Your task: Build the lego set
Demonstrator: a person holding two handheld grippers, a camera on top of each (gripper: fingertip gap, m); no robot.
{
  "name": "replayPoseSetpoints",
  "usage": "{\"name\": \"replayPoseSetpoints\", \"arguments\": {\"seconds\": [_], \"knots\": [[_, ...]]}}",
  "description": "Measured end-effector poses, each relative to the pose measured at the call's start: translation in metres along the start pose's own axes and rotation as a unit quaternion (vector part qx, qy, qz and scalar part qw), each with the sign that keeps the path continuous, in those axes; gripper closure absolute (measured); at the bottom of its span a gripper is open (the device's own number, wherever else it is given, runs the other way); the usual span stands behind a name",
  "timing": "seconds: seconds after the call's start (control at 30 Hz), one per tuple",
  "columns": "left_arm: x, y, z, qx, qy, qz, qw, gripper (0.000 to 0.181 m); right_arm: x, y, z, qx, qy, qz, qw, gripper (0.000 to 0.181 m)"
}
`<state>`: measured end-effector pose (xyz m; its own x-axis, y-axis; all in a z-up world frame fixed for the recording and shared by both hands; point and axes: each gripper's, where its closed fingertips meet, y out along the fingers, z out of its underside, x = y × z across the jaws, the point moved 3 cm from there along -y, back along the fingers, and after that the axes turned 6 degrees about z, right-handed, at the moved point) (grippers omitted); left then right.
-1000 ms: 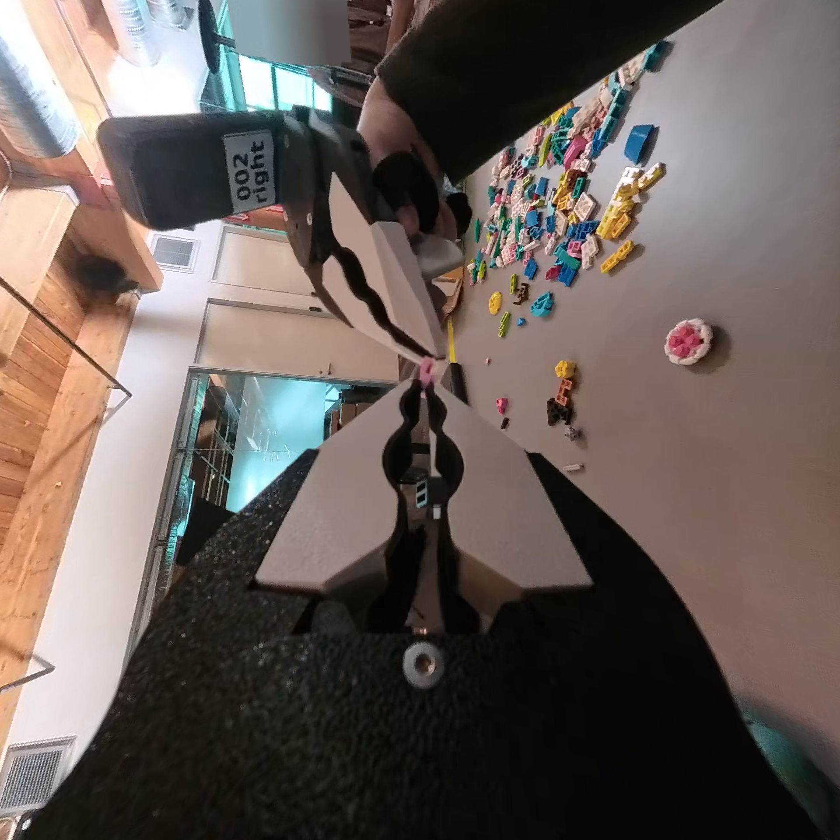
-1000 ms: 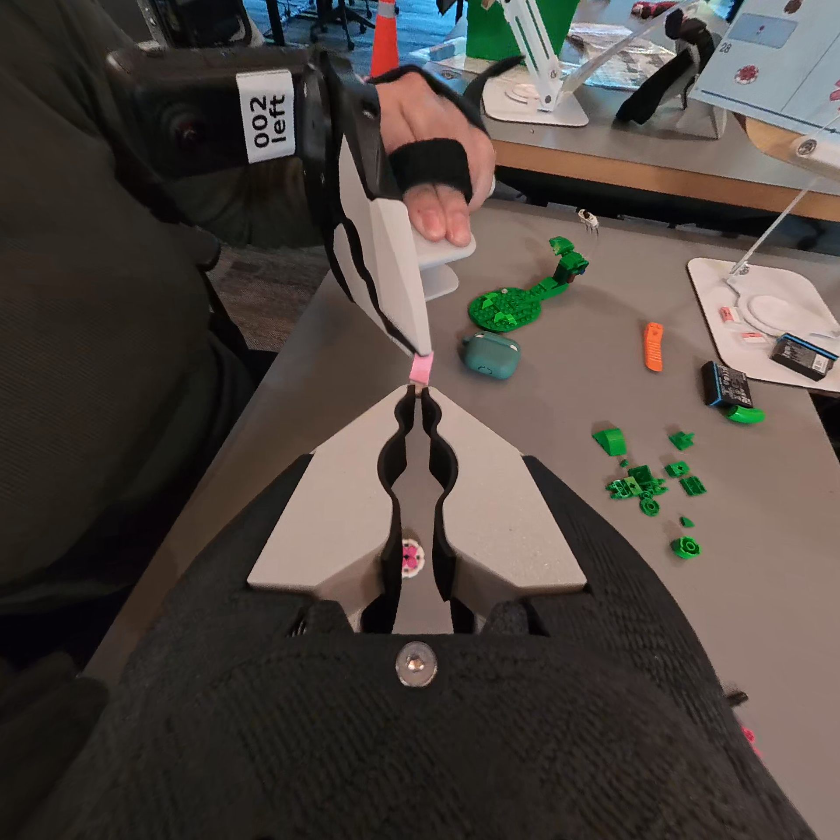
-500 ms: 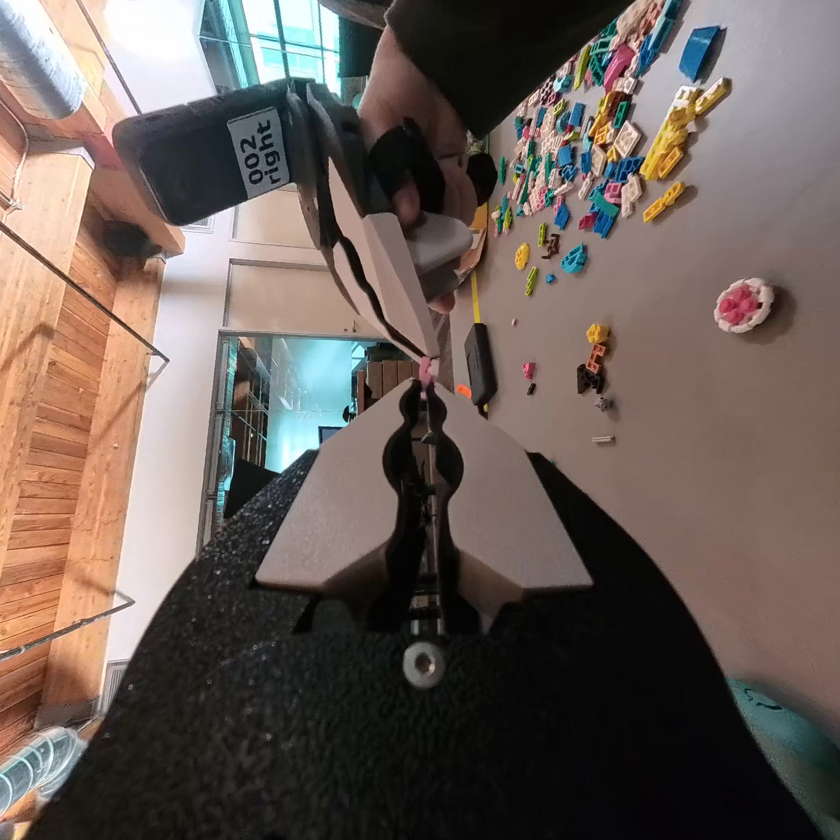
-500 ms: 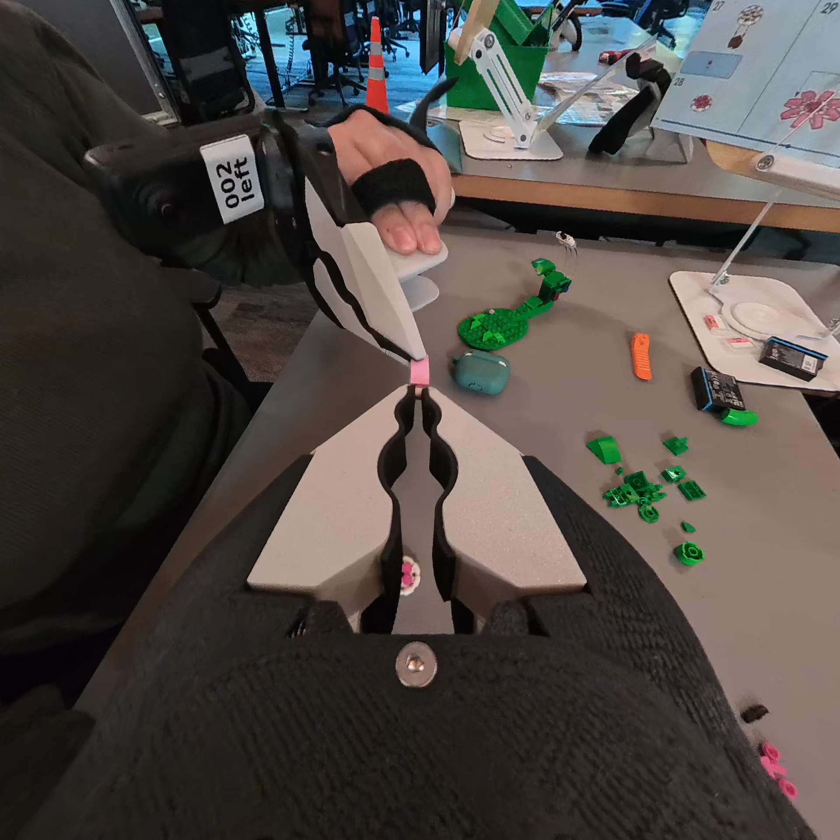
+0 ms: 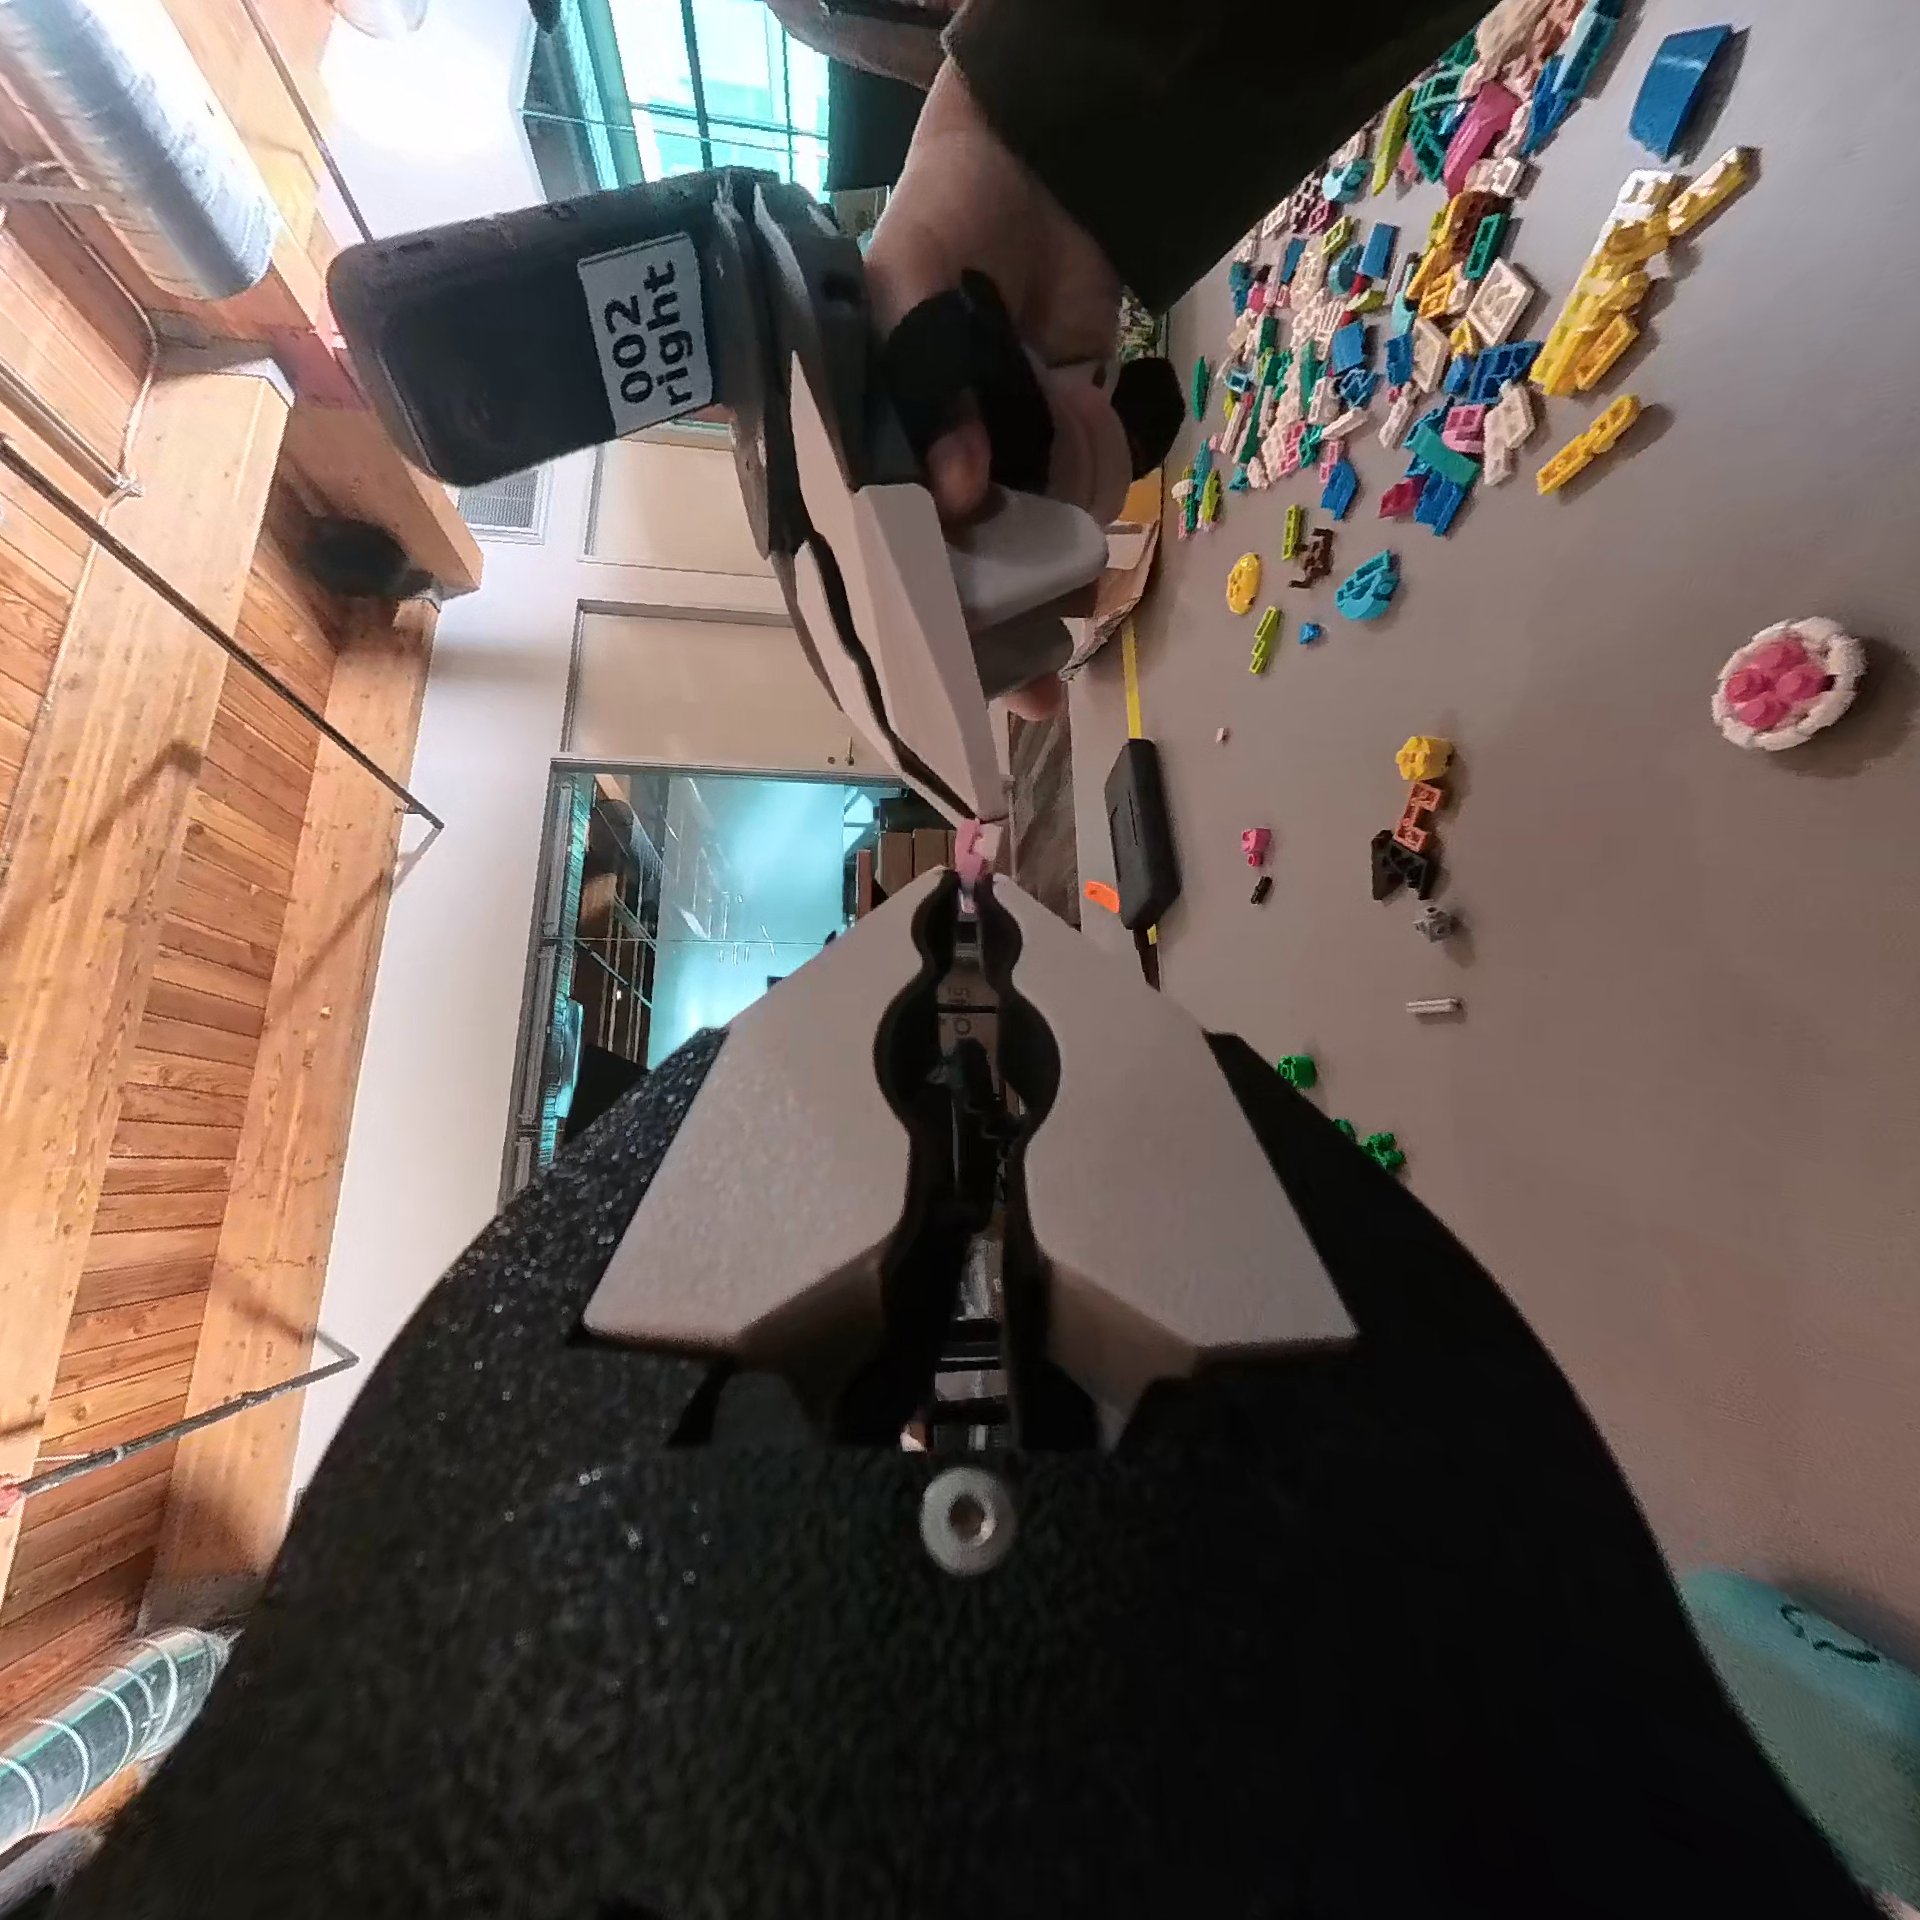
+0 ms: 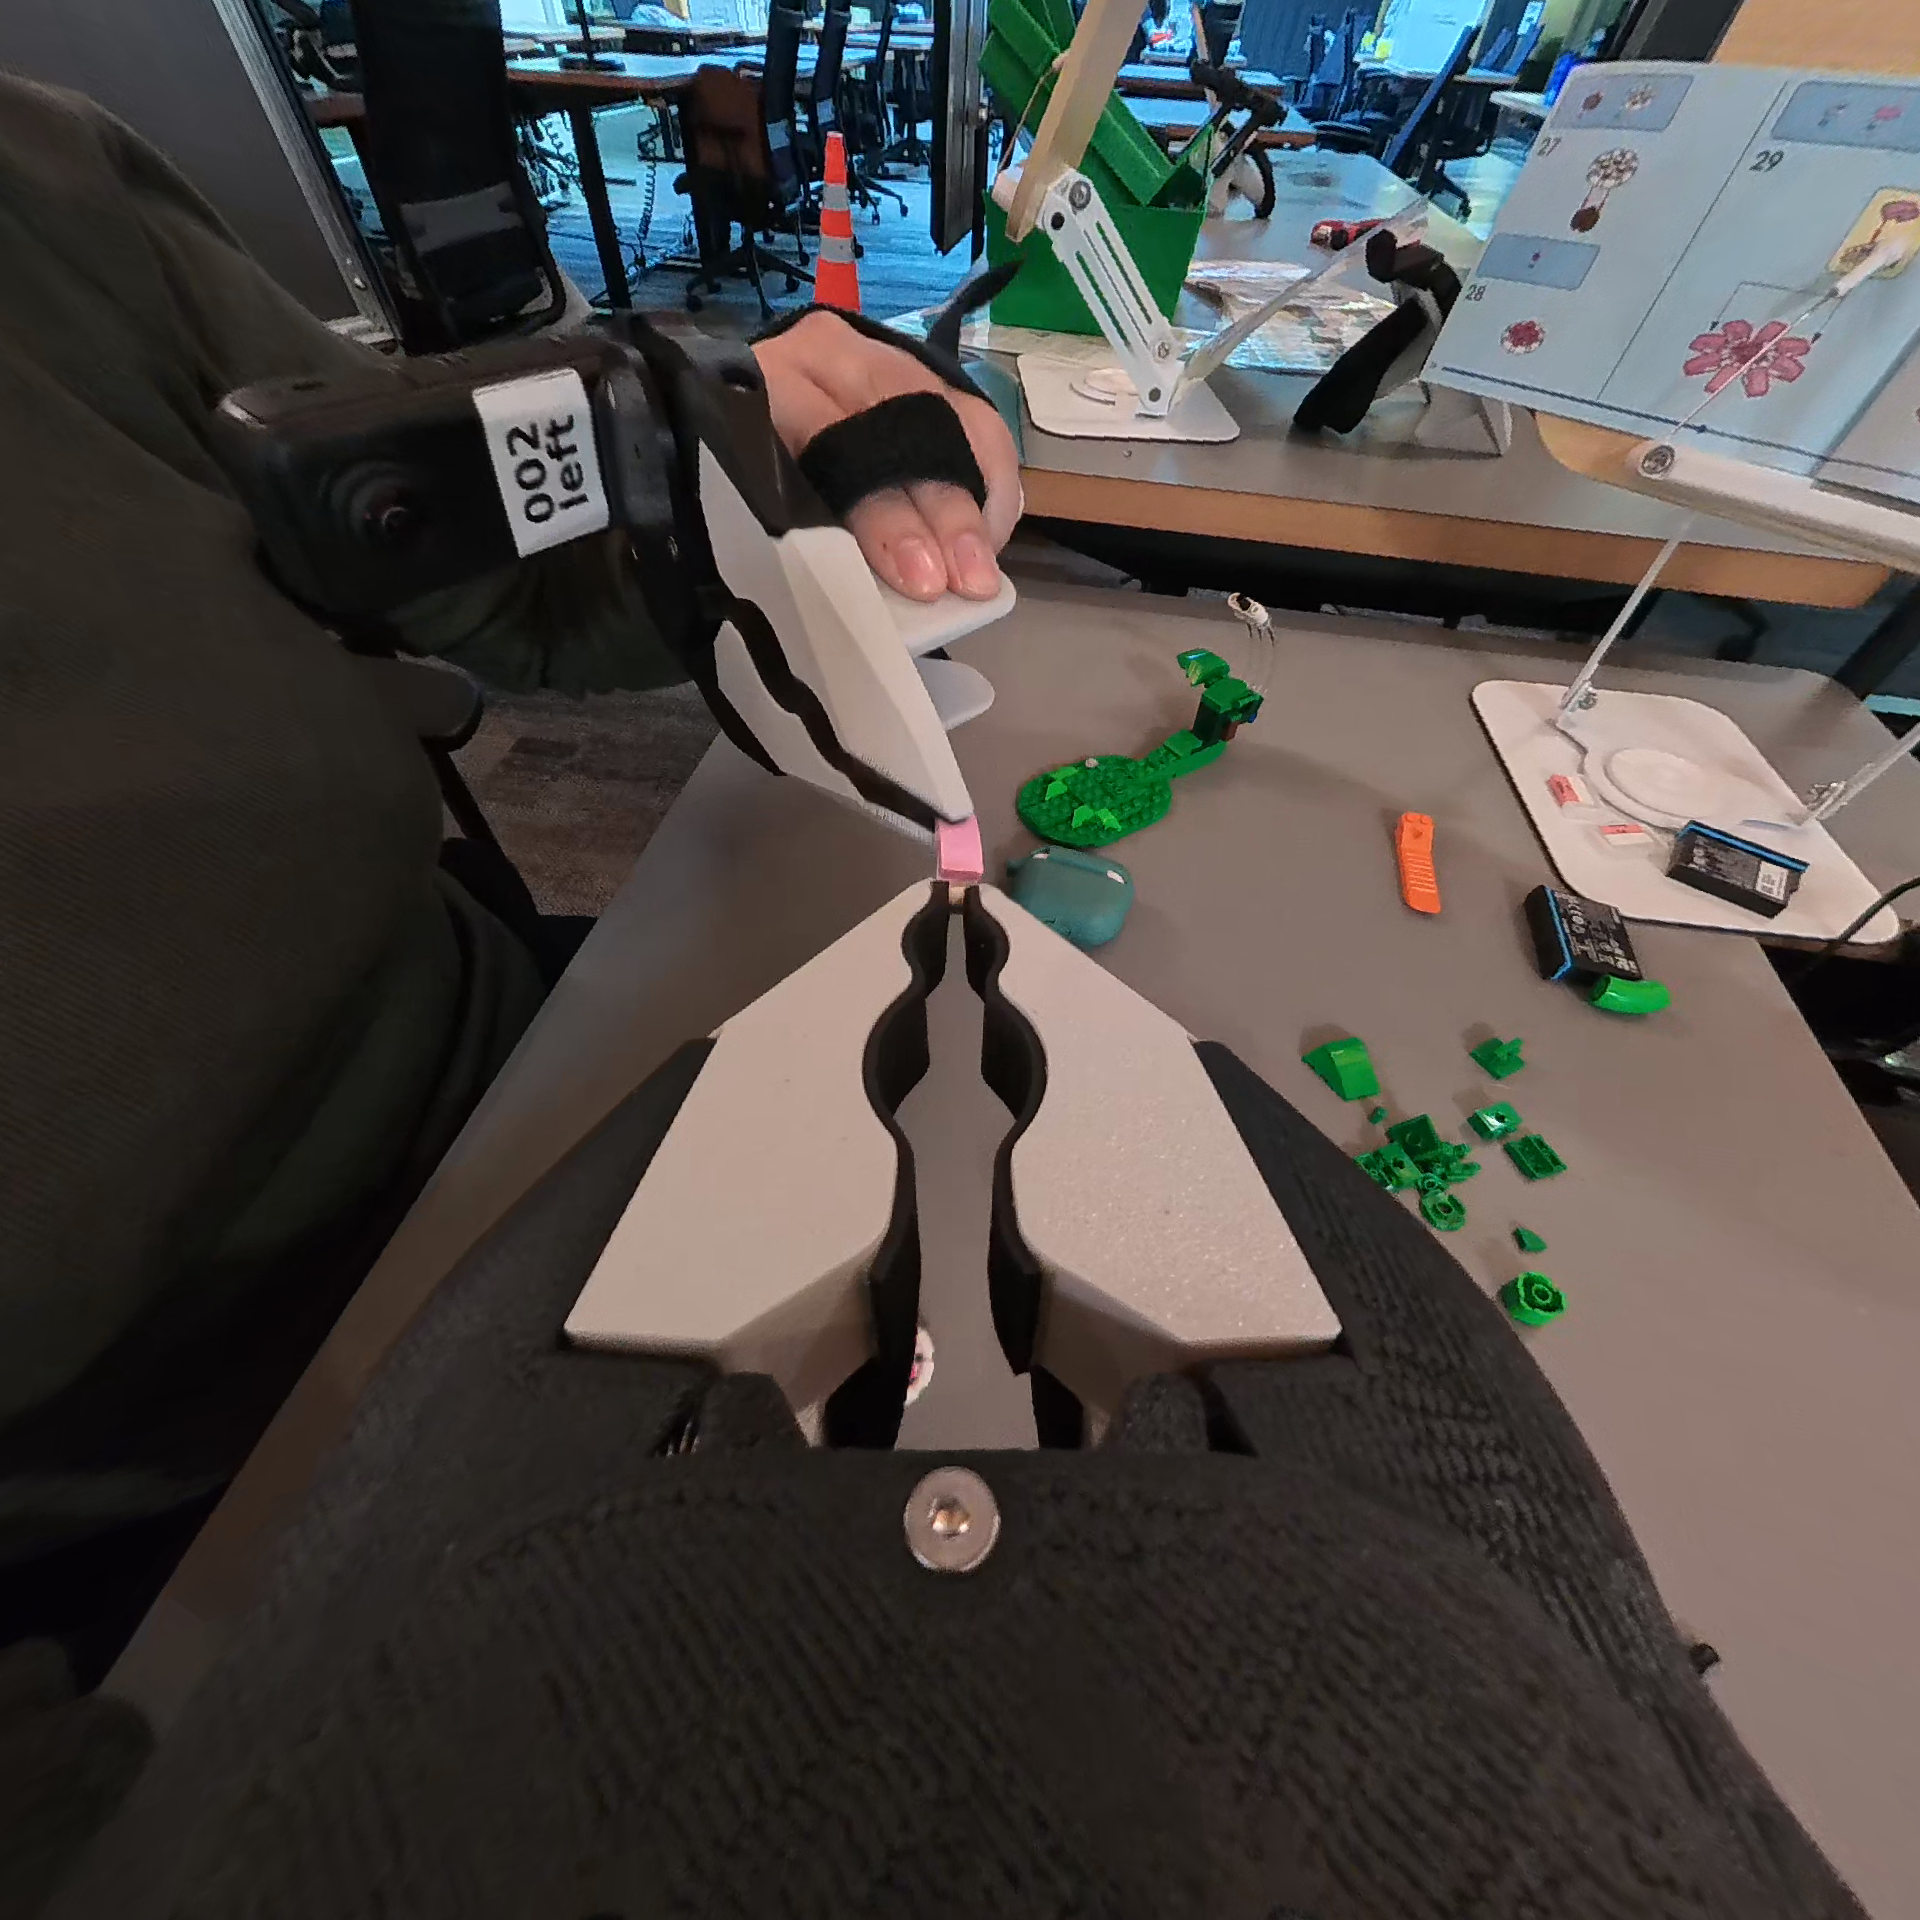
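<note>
A small pink Lego piece (image 6: 958,850) is shown in the air above the grey table (image 6: 1299,935), gripped between the tips of both tools. The left gripper (image 6: 951,821) is pressed together on the upper end of the piece; the right gripper (image 6: 954,896) is pinched on its lower end, where a pale part is just visible between the jaws. In the left wrist view the same pink piece (image 5: 975,854) is seen edge-on, with the left gripper (image 5: 971,896) below it and the right gripper (image 5: 985,808) above it. Just beyond the tips, on the table, a teal earbud case (image 6: 1070,894) and a green Lego base plate with a stem (image 6: 1127,774) are seen. Farther right lie an orange brick separator (image 6: 1416,860), loose green pieces (image 6: 1439,1153) and an instruction booklet on a stand (image 6: 1704,281). In the left wrist view a pink-and-white round flower assembly (image 5: 1785,694) and a heap of mixed coloured bricks (image 5: 1434,281) are seen.
</note>
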<state>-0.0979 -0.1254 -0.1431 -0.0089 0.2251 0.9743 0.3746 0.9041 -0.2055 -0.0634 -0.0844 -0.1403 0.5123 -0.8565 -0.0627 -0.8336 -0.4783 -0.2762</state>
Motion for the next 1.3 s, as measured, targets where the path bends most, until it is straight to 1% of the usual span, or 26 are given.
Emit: {"name": "replayPoseSetpoints", "arguments": {"seconds": [0.27, 0.5, 0.7, 0.9, 1.0, 1.13, 1.23, 1.3], "knots": [[0.0014, 0.0001, 0.0002, -0.007, -0.012, -0.002, 1.0, 0.18, -0.0003, -0.0005, -0.0008, -0.005, 0.001, -0.002, 1.0, 0.18], [-0.0007, 0.0001, -0.0027, -0.022, -0.035, 0.013, 0.999, 0.173, 0.0006, -0.0002, -0.0015, -0.007, 0.001, -0.006, 1.0, 0.18], [-0.0012, 0.0017, -0.0048, -0.026, -0.036, 0.015, 0.999, 0.173, 0.0027, 0.0021, -0.0018, -0.006, -0.001, -0.013, 1.0, 0.18], [0.0, 0.0031, -0.0062, -0.021, -0.027, 0.001, 0.999, 0.176, 0.0043, 0.002, -0.003, -0.008, -0.002, -0.017, 1.0, 0.18], [-0.0012, 0.0016, -0.0076, -0.023, -0.025, 0.007, 0.999, 0.176, 0.0065, 0.0027, -0.0034, -0.004, -0.004, -0.02, 1.0, 0.18], [-0.001, -0.0014, -0.0076, -0.029, -0.043, 0.015, 0.999, 0.177, 0.0084, 0.0047, -0.0048, 0.0, -0.003, -0.022, 1.0, 0.18], [-0.0038, -0.002, -0.0065, -0.017, -0.02, 0.02, 0.999, 0.179, 0.0084, 0.0067, -0.002, 0.008, -0.004, -0.023, 1.0, 0.18], [-0.0045, -0.0026, -0.0059, -0.012, -0.02, 0.022, 0.999, 0.178, 0.0082, 0.0076, -0.0019, 0.007, -0.002, -0.024, 1.0, 0.18]]}}
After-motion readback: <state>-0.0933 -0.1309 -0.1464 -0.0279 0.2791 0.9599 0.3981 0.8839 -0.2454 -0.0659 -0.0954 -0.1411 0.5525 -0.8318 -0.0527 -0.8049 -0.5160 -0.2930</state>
